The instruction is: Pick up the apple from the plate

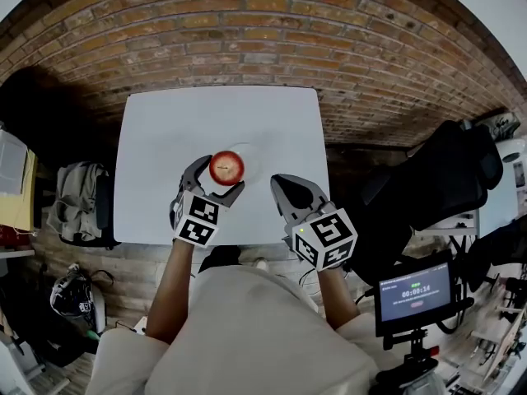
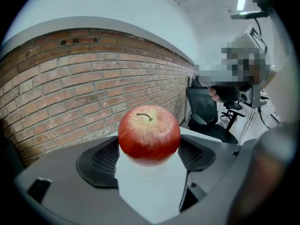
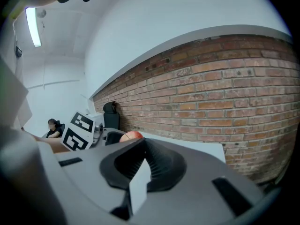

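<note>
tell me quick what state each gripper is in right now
left gripper: closed on the apple.
right gripper: closed, holding nothing.

Most of apple (image 3: pixel 131 135) hidden behind right tool (image 3: pixel 142 146); plate (image 1: pixel 252 160) indistinct.

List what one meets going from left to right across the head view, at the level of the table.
grey bag → apple, between the jaws of the left gripper → right gripper → black chair
</note>
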The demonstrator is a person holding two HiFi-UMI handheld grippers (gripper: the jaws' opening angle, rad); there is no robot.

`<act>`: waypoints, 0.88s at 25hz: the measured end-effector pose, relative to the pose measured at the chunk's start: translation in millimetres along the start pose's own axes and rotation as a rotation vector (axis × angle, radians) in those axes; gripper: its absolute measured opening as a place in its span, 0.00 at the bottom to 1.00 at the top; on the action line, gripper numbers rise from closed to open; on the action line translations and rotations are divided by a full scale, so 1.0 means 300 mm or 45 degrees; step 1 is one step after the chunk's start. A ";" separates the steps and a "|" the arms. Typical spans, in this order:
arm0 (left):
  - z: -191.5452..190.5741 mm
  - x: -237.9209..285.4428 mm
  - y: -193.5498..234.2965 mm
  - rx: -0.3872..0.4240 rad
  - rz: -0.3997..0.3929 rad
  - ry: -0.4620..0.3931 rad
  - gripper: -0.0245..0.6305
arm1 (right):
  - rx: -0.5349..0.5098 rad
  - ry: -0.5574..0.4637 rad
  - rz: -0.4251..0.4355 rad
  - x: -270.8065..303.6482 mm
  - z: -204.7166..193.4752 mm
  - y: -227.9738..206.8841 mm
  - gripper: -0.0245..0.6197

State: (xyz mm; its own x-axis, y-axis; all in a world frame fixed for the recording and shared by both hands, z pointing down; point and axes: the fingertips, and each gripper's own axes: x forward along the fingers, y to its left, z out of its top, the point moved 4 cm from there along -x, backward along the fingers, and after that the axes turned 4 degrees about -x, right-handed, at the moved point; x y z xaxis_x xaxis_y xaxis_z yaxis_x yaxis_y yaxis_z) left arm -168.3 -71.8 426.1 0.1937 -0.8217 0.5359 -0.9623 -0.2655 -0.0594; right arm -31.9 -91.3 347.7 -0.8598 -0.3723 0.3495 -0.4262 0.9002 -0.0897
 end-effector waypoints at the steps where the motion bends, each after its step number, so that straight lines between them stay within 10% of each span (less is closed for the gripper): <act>1: 0.007 -0.014 0.000 -0.002 0.001 -0.011 0.64 | -0.006 -0.005 -0.002 -0.001 0.006 0.006 0.04; 22: 0.086 -0.225 -0.043 -0.090 0.019 -0.202 0.64 | -0.042 -0.062 0.003 -0.031 0.033 0.063 0.04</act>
State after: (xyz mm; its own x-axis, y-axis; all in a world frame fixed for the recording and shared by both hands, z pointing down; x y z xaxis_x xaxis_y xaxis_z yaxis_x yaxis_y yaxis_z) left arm -164.1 -25.9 369.1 0.2015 -0.8961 0.3955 -0.9752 -0.2211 -0.0043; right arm -34.9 -73.0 333.5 -0.8739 -0.3799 0.3033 -0.4153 0.9077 -0.0596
